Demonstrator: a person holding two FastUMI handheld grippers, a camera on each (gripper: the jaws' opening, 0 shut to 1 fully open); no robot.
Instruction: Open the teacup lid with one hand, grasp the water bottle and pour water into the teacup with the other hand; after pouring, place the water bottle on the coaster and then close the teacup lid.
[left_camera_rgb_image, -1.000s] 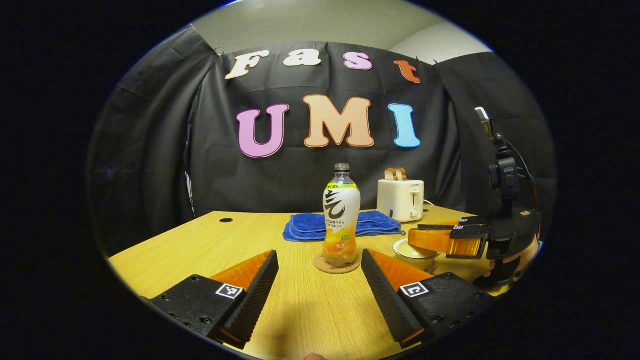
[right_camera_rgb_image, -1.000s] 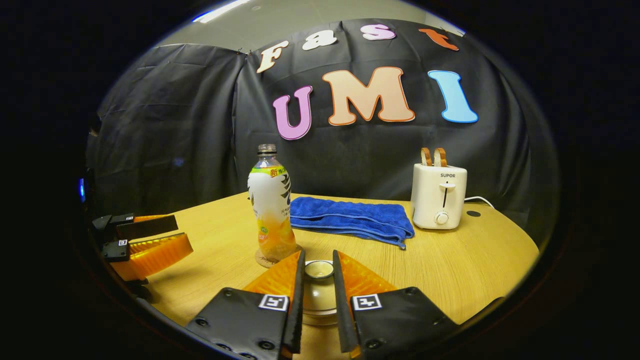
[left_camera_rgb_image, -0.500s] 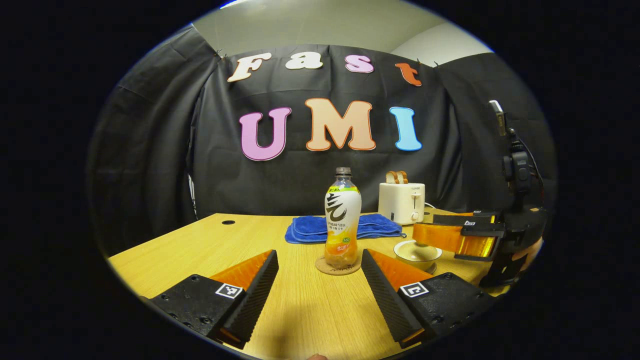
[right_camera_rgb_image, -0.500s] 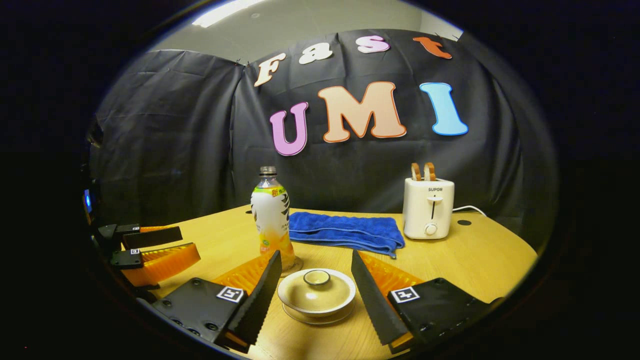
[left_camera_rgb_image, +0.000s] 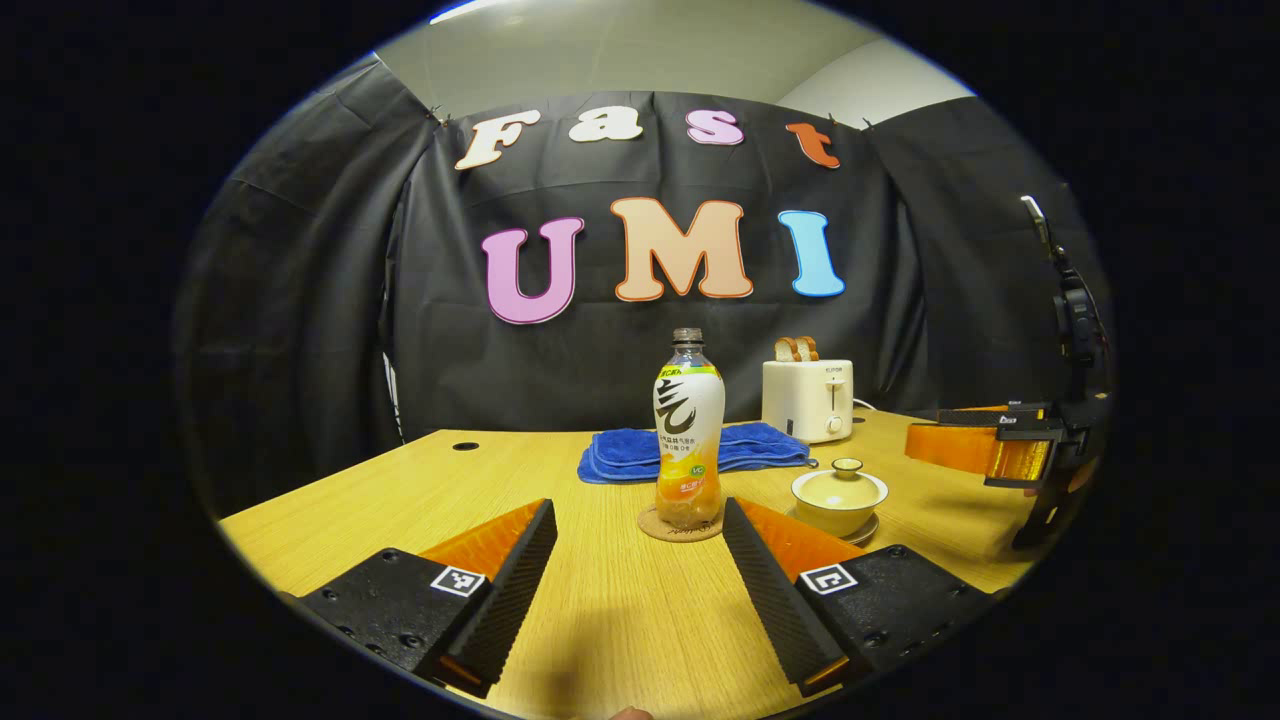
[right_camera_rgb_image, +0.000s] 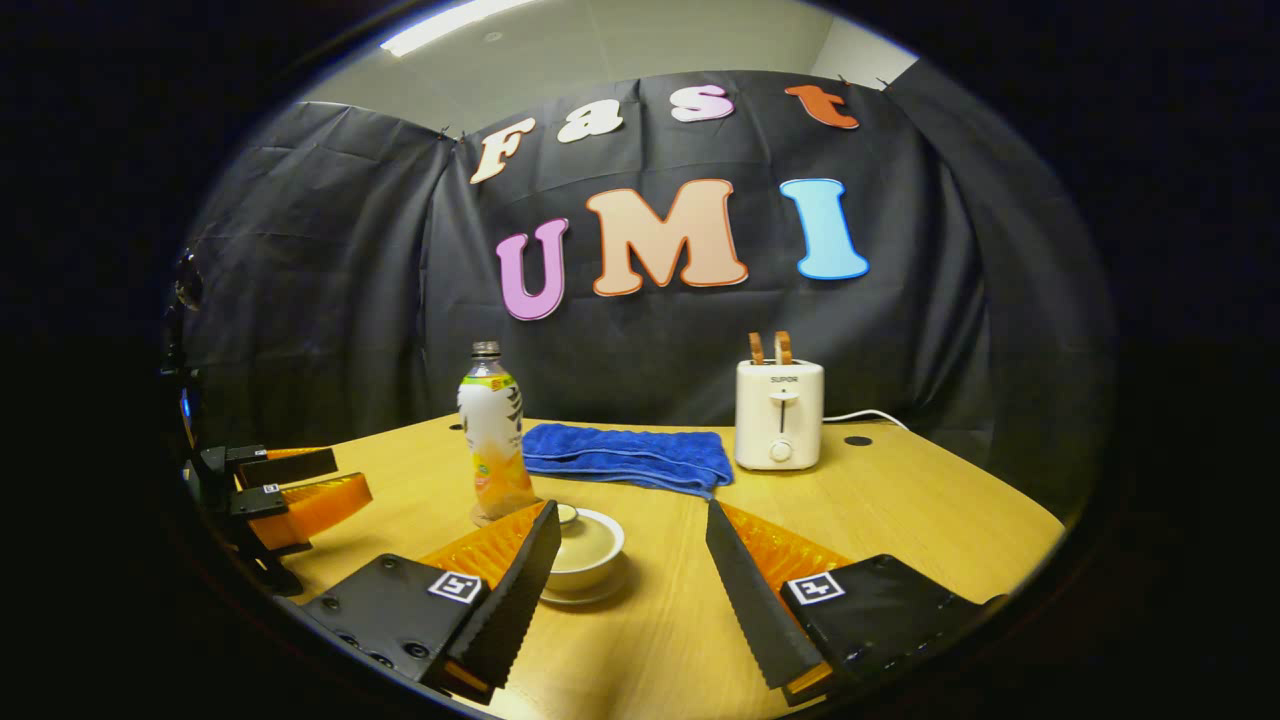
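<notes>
Both tongs look alike: the left tongs (left_camera_rgb_image: 640, 555) and right tongs (right_camera_rgb_image: 628, 585) have black bolted blocks with small square black-and-white markers, orange ribbed backing, and serrated black inner faces running to the tips.

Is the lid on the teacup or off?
On. The lid sits level on the teacup, its knob pointing up, and both grippers are open and away from it.
</notes>
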